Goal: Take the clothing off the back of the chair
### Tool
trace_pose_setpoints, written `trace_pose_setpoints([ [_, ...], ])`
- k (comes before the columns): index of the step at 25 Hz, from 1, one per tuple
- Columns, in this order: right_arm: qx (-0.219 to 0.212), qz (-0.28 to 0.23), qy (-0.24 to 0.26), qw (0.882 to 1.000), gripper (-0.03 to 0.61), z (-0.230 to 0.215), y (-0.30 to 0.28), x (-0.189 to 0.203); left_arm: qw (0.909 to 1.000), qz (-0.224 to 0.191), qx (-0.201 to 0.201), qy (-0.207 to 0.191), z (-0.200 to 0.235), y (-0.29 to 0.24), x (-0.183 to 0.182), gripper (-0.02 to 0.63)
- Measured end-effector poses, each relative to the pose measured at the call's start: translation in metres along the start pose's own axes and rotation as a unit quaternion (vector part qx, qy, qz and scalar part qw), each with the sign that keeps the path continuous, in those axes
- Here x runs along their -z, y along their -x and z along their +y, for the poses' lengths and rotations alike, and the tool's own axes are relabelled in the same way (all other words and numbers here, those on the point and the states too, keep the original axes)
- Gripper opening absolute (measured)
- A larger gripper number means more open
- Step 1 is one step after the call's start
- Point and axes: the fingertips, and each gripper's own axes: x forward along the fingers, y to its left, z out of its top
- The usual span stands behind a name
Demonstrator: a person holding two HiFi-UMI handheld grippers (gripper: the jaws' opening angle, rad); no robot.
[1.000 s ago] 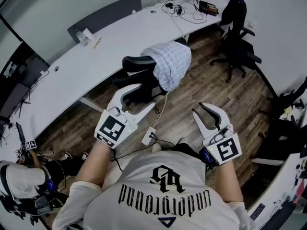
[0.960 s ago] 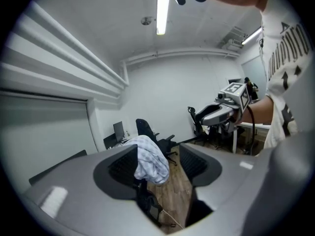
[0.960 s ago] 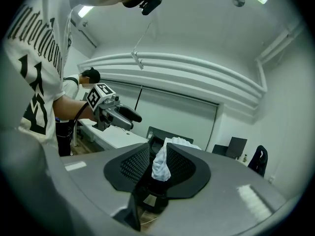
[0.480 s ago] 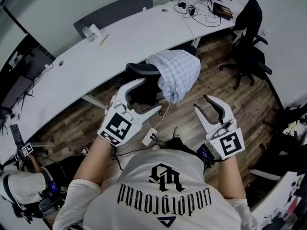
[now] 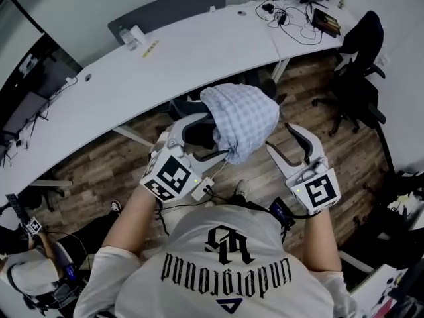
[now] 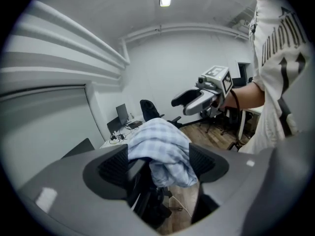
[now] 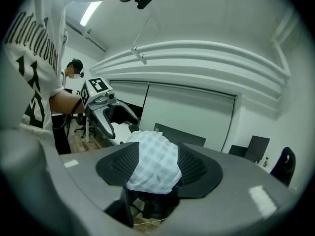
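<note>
A blue-and-white checked garment (image 5: 240, 119) is draped over the back of a black office chair (image 5: 192, 132) that is pulled up to the desk. My left gripper (image 5: 216, 136) is at the garment's left side, its jaws opening, with the lower tip near the hem. My right gripper (image 5: 281, 138) stands just right of the garment, its jaws also opening. In the left gripper view the garment (image 6: 161, 149) shows ahead between the pads of the left gripper (image 6: 160, 165), untouched. The right gripper view frames the garment (image 7: 153, 167) the same way for the right gripper (image 7: 155, 170).
A long curved white desk (image 5: 159, 68) runs behind the chair, with a grey divider panel (image 5: 165, 8) and cables (image 5: 291, 22) at its far end. A second black chair (image 5: 361, 68) stands at the right. A power strip (image 5: 205, 189) lies on the wood floor. A seated person (image 5: 33, 273) is at lower left.
Both grippers have moved forward to either side of the draped garment, and their jaws stand wider apart than before. The garment has not moved on the chair.
</note>
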Motion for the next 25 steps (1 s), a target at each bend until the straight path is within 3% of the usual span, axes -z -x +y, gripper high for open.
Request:
trace_pose_setpoints([
  [6, -0.054, 0.016, -0.006, 0.998, 0.232, -0.028, -0.034, 0.015, 0.9981, 0.048, -0.017, 0.035, 0.017, -0.021, 0.012, 0.417],
  [13, -0.122, 0.03, -0.006, 0.992, 0.232, -0.036, -0.053, 0.029, 0.9926, 0.11, -0.033, 0.04, 0.019, -0.033, 0.018, 0.412],
  [20, -0.168, 0.034, -0.005, 0.985, 0.23, -0.036, -0.069, 0.037, 0.9864, 0.151, -0.051, 0.038, 0.026, -0.041, 0.02, 0.3],
  [25, -0.183, 0.024, 0.003, 0.983, 0.227, -0.036, -0.071, 0.036, 0.9851, 0.155, -0.058, 0.047, 0.032, -0.04, 0.02, 0.224],
])
